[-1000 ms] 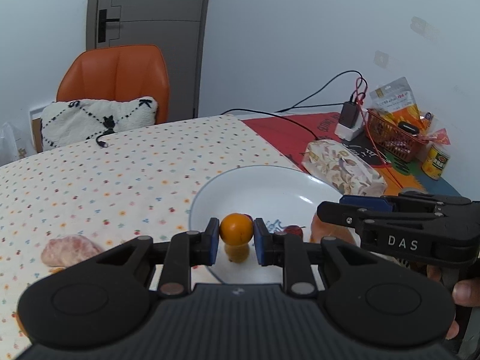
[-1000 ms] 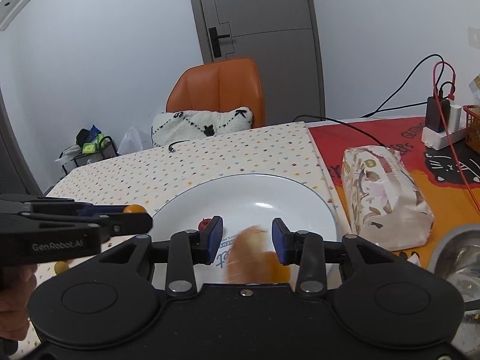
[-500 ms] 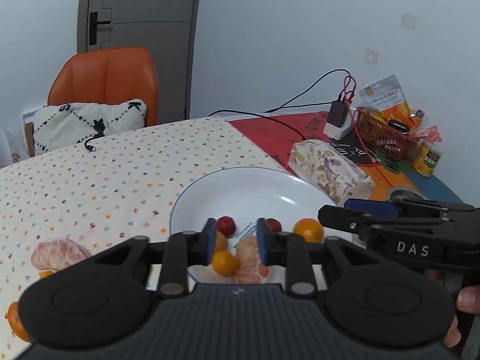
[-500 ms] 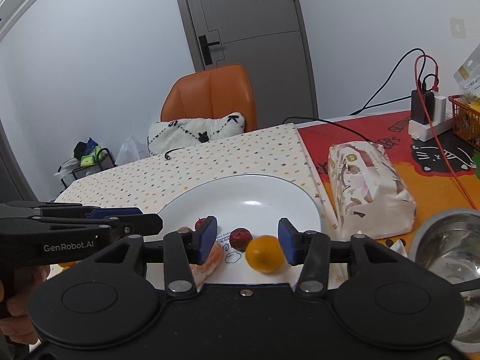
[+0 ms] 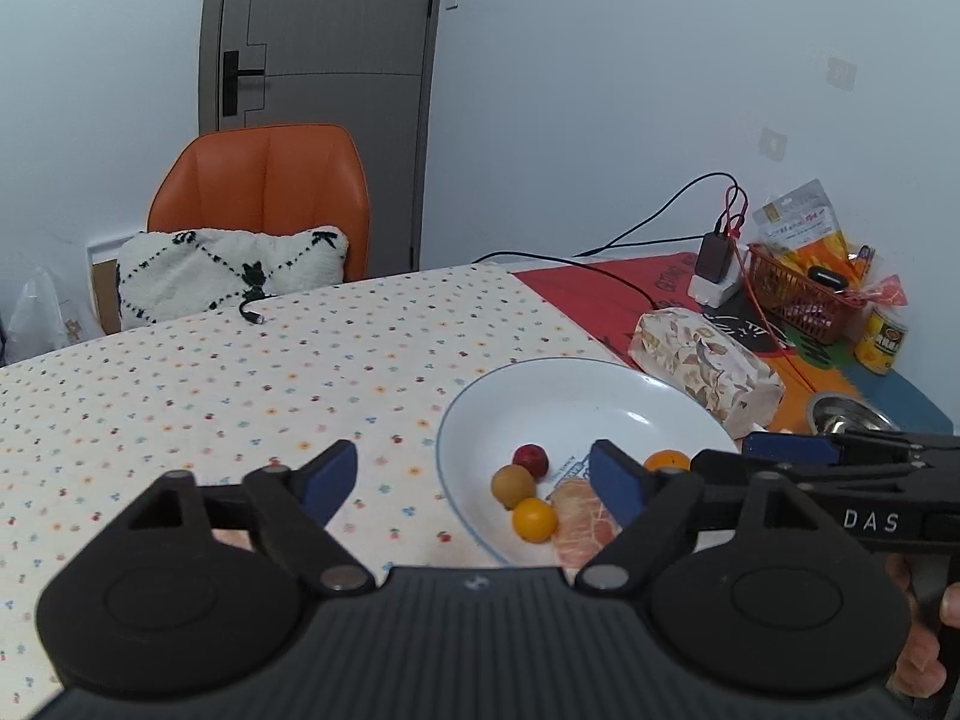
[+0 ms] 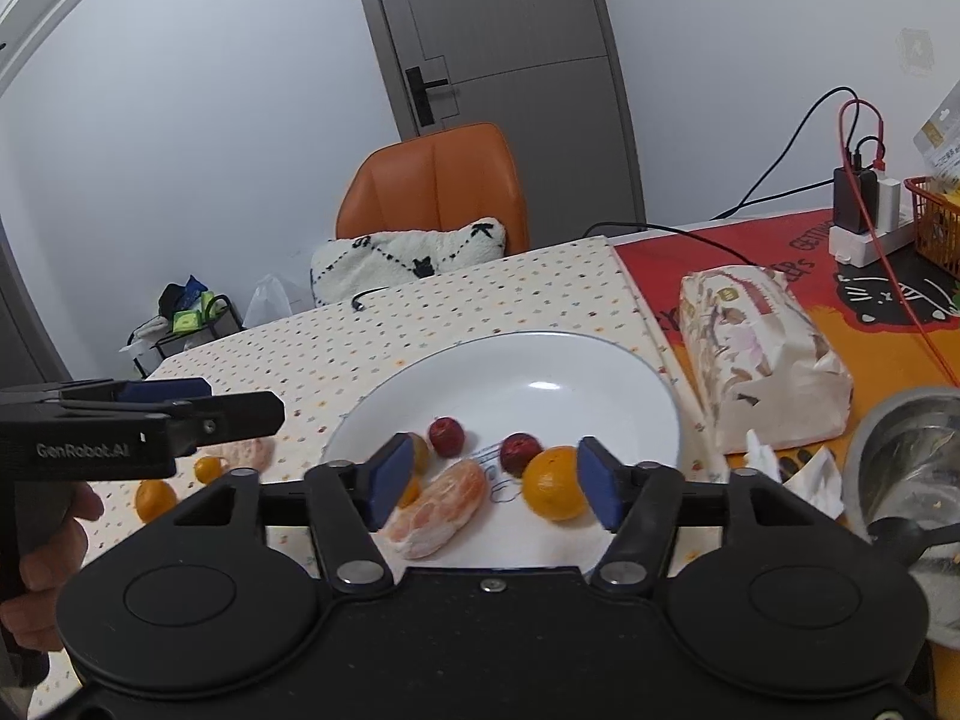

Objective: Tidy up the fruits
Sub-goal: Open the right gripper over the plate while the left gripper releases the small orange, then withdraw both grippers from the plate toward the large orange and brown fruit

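Writing: "DAS" on right gripper (image 6: pixel 491 480); "GenRobot.AI" on left gripper (image 5: pixel 474 483)
Jaws: both released, empty
Plate (image 6: pixel 540 360): orange (image 6: pixel 555 483), peeled segment (image 6: pixel 441 510)

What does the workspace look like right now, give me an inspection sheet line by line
Surface: table under a dotted tablecloth, red printed mat on its right part.
Job's things: white plate holding a peeled citrus, an orange, two small red fruits and small yellow ones; a peeled citrus and small oranges lie on the cloth left of it.
Clutter: tissue pack, metal bowl, red basket, can.
Grippers: left hand-held gripper open, empty; right hand-held gripper open, empty.
Cables: black cable to a power strip.
Surroundings: orange chair, cushion, grey door.
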### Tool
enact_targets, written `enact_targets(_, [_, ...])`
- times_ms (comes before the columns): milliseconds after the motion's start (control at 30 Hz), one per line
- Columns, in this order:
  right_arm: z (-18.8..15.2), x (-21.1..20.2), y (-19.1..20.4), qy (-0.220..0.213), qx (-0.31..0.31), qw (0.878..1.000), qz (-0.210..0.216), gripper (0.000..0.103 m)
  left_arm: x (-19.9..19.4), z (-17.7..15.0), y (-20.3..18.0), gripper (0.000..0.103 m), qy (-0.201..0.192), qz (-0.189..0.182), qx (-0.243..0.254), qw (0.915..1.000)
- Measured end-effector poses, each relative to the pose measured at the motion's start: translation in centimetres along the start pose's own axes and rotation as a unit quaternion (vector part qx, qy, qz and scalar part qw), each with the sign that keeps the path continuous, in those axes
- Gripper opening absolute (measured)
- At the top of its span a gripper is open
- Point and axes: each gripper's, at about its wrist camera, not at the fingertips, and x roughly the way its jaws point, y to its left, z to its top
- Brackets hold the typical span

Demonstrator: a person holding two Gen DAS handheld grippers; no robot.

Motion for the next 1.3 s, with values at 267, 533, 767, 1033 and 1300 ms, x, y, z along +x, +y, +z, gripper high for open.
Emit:
enact_targets(267, [-0.6,-0.7,2.6,-0.017,0.001,1.000,0.016,0.092,-2.1,-0.8,2.5,0.093,-0.002,0.000,-0.006,1.0000])
enact_targets(533, [-0.8,-1.1,3.9,-0.026,0.012,0.999,0.025,0.098,-4.0,-2.0,5.2,0.093,0.001,0.016,-0.021,0.9997])
enact_targets(767, [-1.2,-2.2,5.2,-0.033,0.020,0.999,0.028,0.103,-5.9,-3.0,7.0,0.094,0.017,0.012,-0.026,0.9994])
enact_targets(1033, [-2.0,-3.1,6.0,-0.027,0.045,0.998,0.038,0.103,-8.0,-4.2,9.5,0.094,0.038,0.043,-0.050,0.9971])
enact_targets(1300, [-2.4,-3.6,7.4,-0.023,0.037,0.998,0.044,0.103,-10.3,-5.1,11.2,0.097,0.029,0.054,-0.064,0.9961])
